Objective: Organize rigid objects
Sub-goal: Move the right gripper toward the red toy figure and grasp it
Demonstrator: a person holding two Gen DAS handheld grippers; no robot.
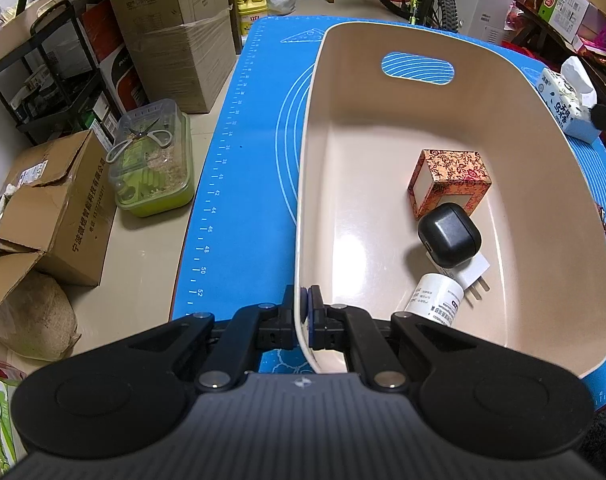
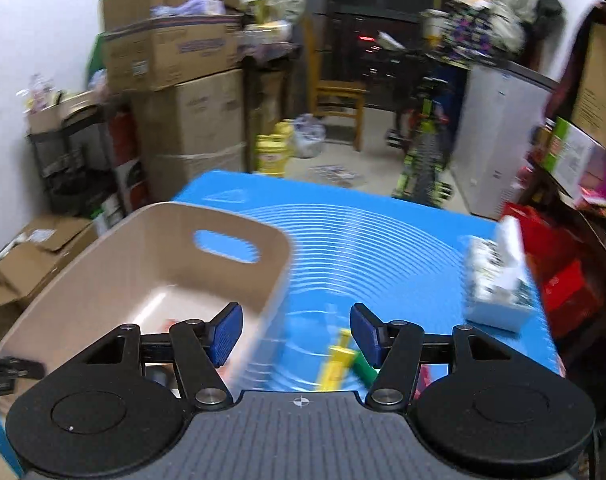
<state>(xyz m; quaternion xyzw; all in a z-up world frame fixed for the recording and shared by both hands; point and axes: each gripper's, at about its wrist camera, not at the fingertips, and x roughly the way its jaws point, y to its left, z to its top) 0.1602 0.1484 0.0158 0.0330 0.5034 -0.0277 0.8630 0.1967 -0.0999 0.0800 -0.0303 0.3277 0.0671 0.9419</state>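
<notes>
The left gripper (image 1: 304,312) is pinched on the near rim of the beige bin (image 1: 383,128), one pad outside the wall and one inside. This grip most likely steadies the bin on the blue mat (image 1: 243,160) so it does not slide while things are dropped in. The bin's long axis runs away from this gripper, with the handle cut-out in its far wall.

Inside the bin, a white bottle (image 1: 435,300) lies on its side near the gripped rim, its long axis slanting from the near left toward the far right. Touching it is a white plug (image 1: 477,274), its prongs pointing to the near right. A black case (image 1: 449,240) rests partly on the plug. Beyond it stands a patterned box (image 1: 449,182), tipped so its pale open face looks to the near left. All four sit together on the right half of the bin floor, which leaves the left half free for more.

The right gripper (image 2: 296,334) hangs above the worktop with its blue pads (image 2: 225,334) spread wide and nothing between them. It sits just beside the bin's right wall. Below and ahead of it, on the mat, lie a yellow piece (image 2: 335,364) and a green piece (image 2: 363,368). The view is smeared by motion, so I can only guess these are toy blocks. The yellow one's long axis points away from the gripper. They look like the next things to go in. A tissue pack (image 2: 499,280) stands well to the right on the mat.
</notes>
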